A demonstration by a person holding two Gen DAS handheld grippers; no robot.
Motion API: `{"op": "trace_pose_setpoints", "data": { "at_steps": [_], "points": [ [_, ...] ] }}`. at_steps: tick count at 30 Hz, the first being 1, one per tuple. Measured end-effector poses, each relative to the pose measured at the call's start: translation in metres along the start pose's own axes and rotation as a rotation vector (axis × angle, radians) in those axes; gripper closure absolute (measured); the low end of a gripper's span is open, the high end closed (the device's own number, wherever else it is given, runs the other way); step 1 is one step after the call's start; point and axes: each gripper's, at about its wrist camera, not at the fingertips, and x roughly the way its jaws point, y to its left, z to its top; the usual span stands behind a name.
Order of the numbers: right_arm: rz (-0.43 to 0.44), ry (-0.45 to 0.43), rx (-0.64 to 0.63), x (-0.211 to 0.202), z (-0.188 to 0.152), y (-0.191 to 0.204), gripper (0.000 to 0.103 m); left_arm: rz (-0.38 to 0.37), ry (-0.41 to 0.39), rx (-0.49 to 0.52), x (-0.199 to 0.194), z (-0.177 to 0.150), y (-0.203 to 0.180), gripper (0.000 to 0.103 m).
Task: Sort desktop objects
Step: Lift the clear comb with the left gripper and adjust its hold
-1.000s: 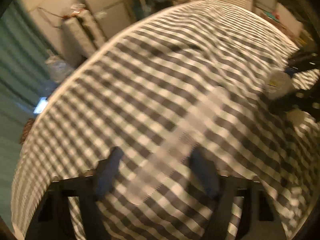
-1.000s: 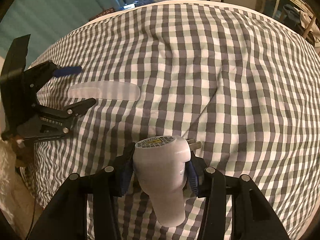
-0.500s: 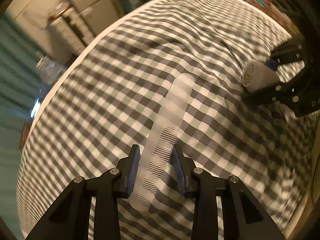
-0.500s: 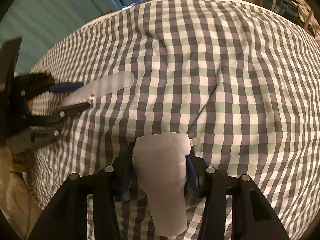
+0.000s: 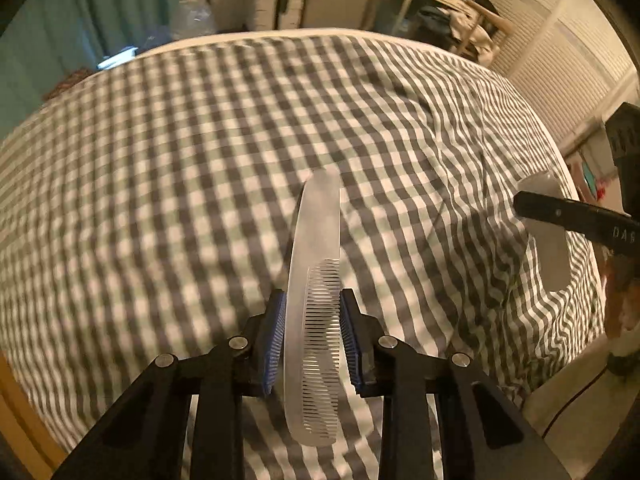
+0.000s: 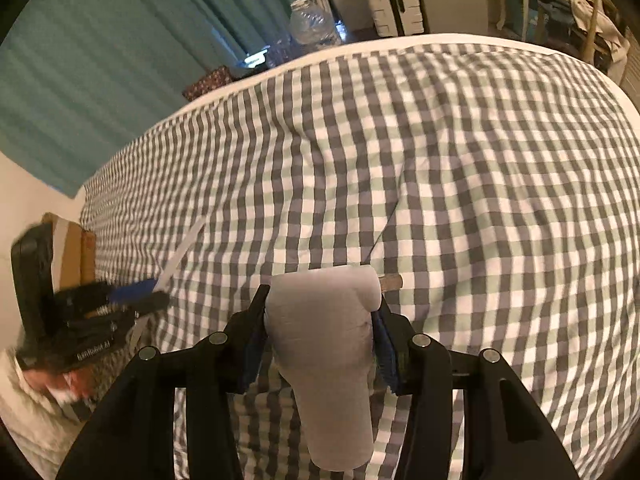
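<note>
Gingham cloth (image 5: 168,184) covers one bed, above which two items are held. One clear comb (image 5: 314,320) is carried between the blue pads of the left gripper (image 5: 312,336), whose jaws are closing on it. One white plug adapter (image 6: 328,344) is clamped in the right gripper (image 6: 320,344). One water bottle (image 6: 310,22) is seen beyond.
</note>
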Motion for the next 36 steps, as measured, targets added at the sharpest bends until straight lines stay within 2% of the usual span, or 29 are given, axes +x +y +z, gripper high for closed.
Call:
{"op": "trace_pose_setpoints", "data": {
  "at_steps": [5,12,13,17,20,22,23,25,29,32,36],
  "points": [
    [0.002,-0.042,-0.026,-0.021,-0.002,0.018,0.056,0.028,-0.047,-0.017,-0.033,0.004,-0.002,0.080],
    [-0.033,-0.119,-0.129,-0.060,-0.013,0.052,0.056,0.045,-0.169,-0.043,-0.087,-0.003,-0.011,0.083],
    [-0.040,-0.130,-0.140,-0.062,-0.014,0.058,0.056,0.041,-0.174,-0.048,-0.092,-0.006,-0.010,0.087],
    [-0.061,-0.170,-0.202,-0.068,-0.019,0.094,0.056,0.020,-0.196,-0.066,-0.104,-0.017,-0.009,0.091],
    [-0.086,-0.191,-0.249,-0.073,-0.026,0.111,0.056,-0.009,-0.180,-0.079,-0.107,-0.028,-0.001,0.092],
    [-0.101,-0.195,-0.265,-0.073,-0.028,0.121,0.056,0.021,-0.163,-0.103,-0.099,-0.034,0.005,0.092],
    [-0.101,-0.197,-0.271,-0.084,-0.032,0.112,0.056,0.036,-0.160,-0.112,-0.095,-0.037,0.009,0.091],
    [-0.100,-0.201,-0.271,-0.084,-0.032,0.119,0.056,0.029,-0.123,-0.127,-0.081,-0.043,0.011,0.090],
    [-0.111,-0.213,-0.289,-0.089,-0.033,0.126,0.056,0.085,-0.083,-0.107,-0.062,-0.048,0.006,0.063],
    [-0.110,-0.201,-0.295,-0.086,-0.032,0.121,0.056,0.092,-0.085,-0.080,-0.054,-0.046,-0.003,0.059],
    [-0.101,-0.181,-0.287,-0.075,-0.028,0.117,0.056,0.092,-0.092,-0.070,-0.041,-0.039,-0.007,0.058]
  ]
}}
